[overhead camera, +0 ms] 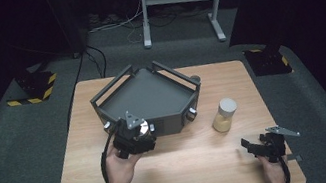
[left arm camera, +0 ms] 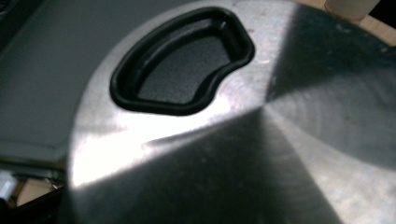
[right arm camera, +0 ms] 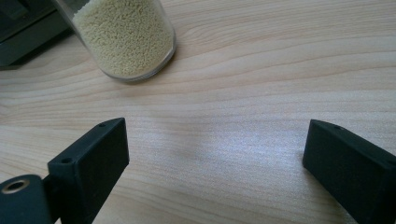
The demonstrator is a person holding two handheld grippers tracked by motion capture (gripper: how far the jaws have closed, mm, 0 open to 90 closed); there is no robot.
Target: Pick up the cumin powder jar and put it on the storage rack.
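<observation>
**A:** Left hand, what have you got?

**B:** My left gripper (overhead camera: 141,130) is clenched on a round steel lid (left arm camera: 261,140). In the left gripper view it sits right up against the camera: brushed metal with a kidney-shaped hole edged in black rubber (left arm camera: 184,63). From above I see a bit of shiny disc at the gripper, just over the front edge of the grey tray (overhead camera: 151,91).

**A:** Lid touching the tray?

**B:** Can't tell. The gripper hides the contact point. It's at the tray's near wall, left of centre.

**A:** Right hand?

**B:** My right gripper (overhead camera: 251,144) is released, jaws spread wide, nothing between them. It sits low over the wooden table (overhead camera: 189,168) near the right front corner. In the right gripper view there's bare wood between the jaws.

**A:** Anything near it?

**B:** A clear jar (right arm camera: 123,39) of small yellowish grains, standing upright on the table. It's ahead of my right gripper, apart from the jaws, and just to the right of the tray. From above it has a pale top (overhead camera: 227,105).

**A:** Hands far apart?

**B:** Well apart, left by the tray, right near the table edge.
</observation>
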